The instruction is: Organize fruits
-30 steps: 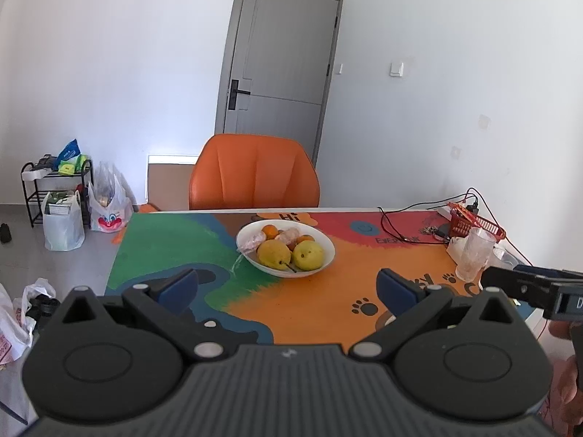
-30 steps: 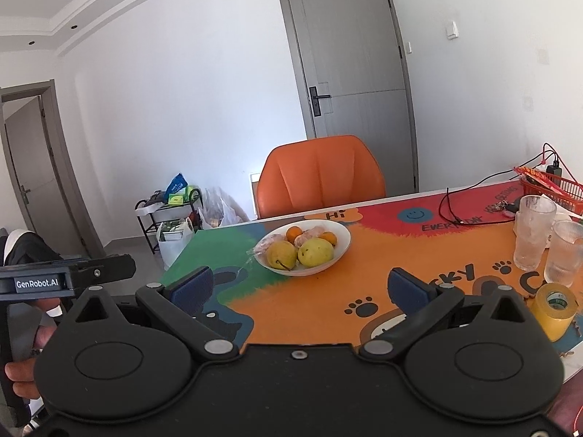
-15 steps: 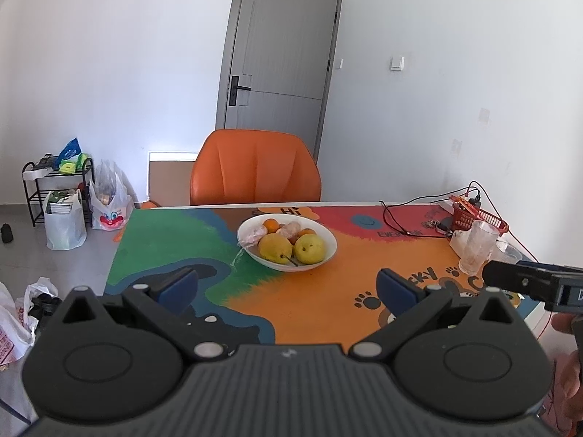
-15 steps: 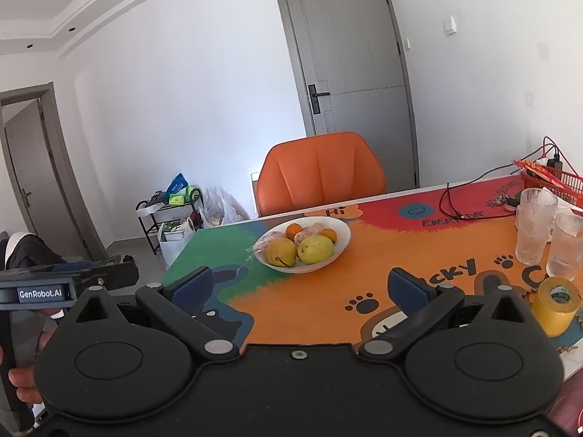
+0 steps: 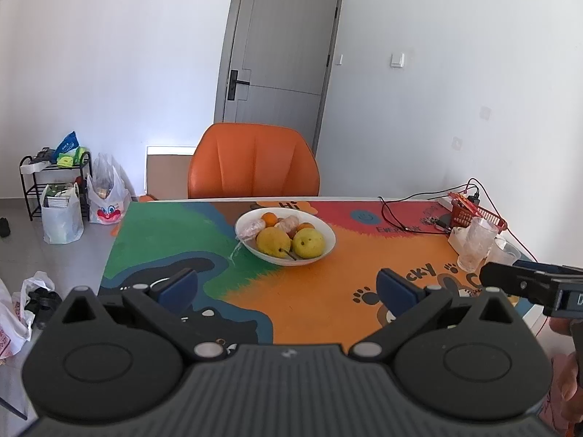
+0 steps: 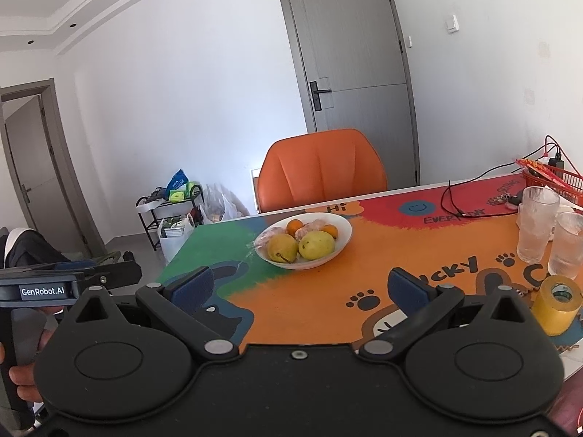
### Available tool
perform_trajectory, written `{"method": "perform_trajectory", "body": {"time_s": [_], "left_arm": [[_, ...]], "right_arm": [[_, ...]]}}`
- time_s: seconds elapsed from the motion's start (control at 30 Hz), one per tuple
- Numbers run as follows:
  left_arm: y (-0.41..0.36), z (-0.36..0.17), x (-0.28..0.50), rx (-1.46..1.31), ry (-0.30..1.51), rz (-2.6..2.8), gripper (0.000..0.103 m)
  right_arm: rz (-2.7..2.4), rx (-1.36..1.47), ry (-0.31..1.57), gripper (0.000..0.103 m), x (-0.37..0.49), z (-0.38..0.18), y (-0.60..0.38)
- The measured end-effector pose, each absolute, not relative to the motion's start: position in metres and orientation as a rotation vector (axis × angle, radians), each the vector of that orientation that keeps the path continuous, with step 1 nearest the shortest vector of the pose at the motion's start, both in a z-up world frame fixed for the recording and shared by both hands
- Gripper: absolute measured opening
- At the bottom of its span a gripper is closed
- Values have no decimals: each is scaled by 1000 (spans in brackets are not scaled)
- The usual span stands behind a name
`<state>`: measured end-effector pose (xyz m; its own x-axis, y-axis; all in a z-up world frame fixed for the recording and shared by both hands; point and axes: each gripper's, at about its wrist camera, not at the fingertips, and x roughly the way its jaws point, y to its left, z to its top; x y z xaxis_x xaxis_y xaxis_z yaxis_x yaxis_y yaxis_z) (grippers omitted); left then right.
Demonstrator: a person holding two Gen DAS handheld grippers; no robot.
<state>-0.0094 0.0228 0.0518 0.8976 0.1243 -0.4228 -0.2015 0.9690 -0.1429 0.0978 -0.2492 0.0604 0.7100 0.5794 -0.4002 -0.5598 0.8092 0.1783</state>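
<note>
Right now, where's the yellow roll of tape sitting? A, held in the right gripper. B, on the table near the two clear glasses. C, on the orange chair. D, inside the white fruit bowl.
B: in the right wrist view the yellow tape roll stands on the table just in front of the two clear glasses, well apart from the white bowl.

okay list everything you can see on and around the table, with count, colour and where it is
bowl: 1, white, table middle
pears: 2, yellow, bowl front
oranges: about 3, orange, bowl back
glasses: 2, clear, table right
tape roll: 1, yellow, near right
basket: 1, red, far right
cables: black and red, far right
table: 1, multicoloured top
chair: 1, orange, behind table
door: 1, grey, back wall
rack: 1, black, left wall, with bags
left gripper: black, open
right gripper: black, open
</note>
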Motion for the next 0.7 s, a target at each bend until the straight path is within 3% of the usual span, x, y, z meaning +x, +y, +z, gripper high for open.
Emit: {"method": "perform_trajectory", "body": {"time_s": [0.7], "left_arm": [[22,47,-8,-188,433,169,103]], "right_arm": [[640,30,470,103,99,58,-246]]}}
